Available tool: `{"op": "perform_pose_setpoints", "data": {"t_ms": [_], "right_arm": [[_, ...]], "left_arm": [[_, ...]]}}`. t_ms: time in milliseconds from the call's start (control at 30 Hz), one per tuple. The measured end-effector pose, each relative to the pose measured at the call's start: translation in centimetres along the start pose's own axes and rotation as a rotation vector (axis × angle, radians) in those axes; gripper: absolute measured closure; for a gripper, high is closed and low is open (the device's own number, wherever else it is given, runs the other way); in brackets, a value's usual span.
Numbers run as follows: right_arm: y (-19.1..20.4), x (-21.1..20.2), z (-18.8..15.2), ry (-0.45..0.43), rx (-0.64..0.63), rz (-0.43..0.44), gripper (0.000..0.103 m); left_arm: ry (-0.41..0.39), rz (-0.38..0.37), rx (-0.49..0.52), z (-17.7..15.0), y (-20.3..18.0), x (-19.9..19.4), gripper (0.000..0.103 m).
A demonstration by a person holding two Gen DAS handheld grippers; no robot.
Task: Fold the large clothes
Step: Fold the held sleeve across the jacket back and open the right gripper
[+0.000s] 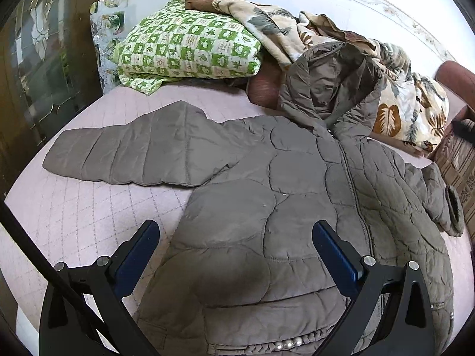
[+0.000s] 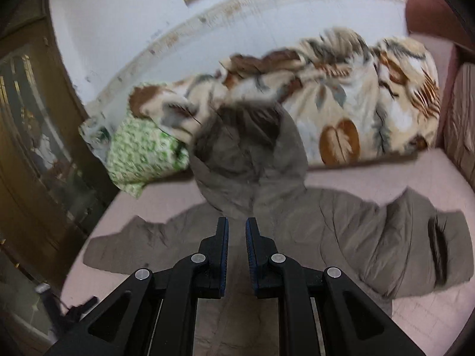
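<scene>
A grey-brown quilted jacket [image 1: 267,195] lies spread flat, front up, on a pink quilted bed cover [image 1: 89,207], and it fills most of the left wrist view from the centre down to 6 o'clock. Its zip [image 1: 353,190] runs from about 1 o'clock of the middle down toward 5 o'clock. One sleeve [image 1: 124,157] stretches out flat toward 9 o'clock, while the other sleeve [image 1: 433,195] lies bunched at 3 o'clock with its cuff turned up. The hood [image 1: 329,89] is propped open at 1 o'clock, leaning against a leaf-patterned blanket [image 1: 400,112]. A green-and-white checked quilt [image 1: 184,47] sits folded at 11 o'clock, near the hood but apart from the jacket's sleeve. The left gripper [image 1: 237,255] hangs above the jacket's lower body with its jaws standing wide apart, nothing between the blue pads [image 1: 335,258]. In the right wrist view, which is blurred, the right gripper [image 2: 237,249] points toward the hood at 12 o'clock over the jacket's chest; its jaws are drawn nearly together with only a narrow slit between them, and no cloth is caught there. From this side the bunched sleeve lies at 3 o'clock and the flat one at 8 o'clock. A dark wooden cabinet with glass [image 2: 32,148] stands at 9 o'clock beside the bed.
</scene>
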State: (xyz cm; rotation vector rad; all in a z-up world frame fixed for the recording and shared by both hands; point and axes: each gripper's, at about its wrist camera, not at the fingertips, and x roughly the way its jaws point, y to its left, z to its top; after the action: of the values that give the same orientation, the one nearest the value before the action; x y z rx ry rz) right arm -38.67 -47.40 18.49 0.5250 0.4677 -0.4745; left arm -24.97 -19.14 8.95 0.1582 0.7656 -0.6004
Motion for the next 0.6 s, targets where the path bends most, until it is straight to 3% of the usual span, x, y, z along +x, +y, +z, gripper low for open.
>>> {"op": "perform_pose_setpoints", "data": {"t_ms": [33, 67, 100, 133, 167, 200, 267, 367, 400, 500, 600], "right_arm": [[-0.4, 0.6, -0.7, 0.026, -0.020, -0.052, 0.083], [-1.0, 0.6, -1.1, 0.038, -0.033, -0.094, 0.070], [-1.8, 0.6, -1.3, 0.047, -0.036, -0.123, 0.050], [-2.7, 0.4, -1.4, 0.058, -0.038, -0.150, 0.038], [-3.5, 0.0, -1.5, 0.071, -0.039, -0.175, 0.016], [-4.7, -0.7, -1.5, 0.074, -0.036, -0.215, 0.006], [-6.6, -3.0, -1.5, 0.029, -0.057, -0.307, 0.006], [-8.8, -5.6, -1.0, 0.000, -0.139, -0.604, 0.000], [-9.7, -6.3, -0.9, 0.010, -0.153, -0.658, 0.000], [-13.2, -8.6, -1.4, 0.042, -0.126, -0.598, 0.000], [-16.2, -10.0, -2.5, 0.018, -0.107, -0.646, 0.000]], "left_arm": [[-0.003, -0.001, 0.005, 0.0, -0.1, -0.1, 0.000], [-0.006, -0.003, 0.012, 0.0, -0.3, -0.1, 0.000], [-0.006, -0.004, 0.019, 0.0, -0.6, -0.1, 0.000], [-0.003, -0.006, 0.029, -0.1, -0.9, 0.0, 0.000], [0.000, -0.009, 0.035, -0.1, -1.2, 0.1, 0.000], [0.002, -0.011, 0.039, -0.1, -1.4, 0.2, 0.000], [0.006, -0.015, 0.053, -0.2, -2.2, 0.3, 0.000], [0.005, -0.017, 0.071, -0.3, -3.1, 0.5, 0.000], [0.007, -0.018, 0.082, -0.4, -3.6, 0.5, 0.000], [0.013, -0.025, 0.104, -0.7, -4.4, 0.7, 0.000], [0.014, -0.018, 0.135, -0.9, -5.4, 1.0, 0.000]]}}
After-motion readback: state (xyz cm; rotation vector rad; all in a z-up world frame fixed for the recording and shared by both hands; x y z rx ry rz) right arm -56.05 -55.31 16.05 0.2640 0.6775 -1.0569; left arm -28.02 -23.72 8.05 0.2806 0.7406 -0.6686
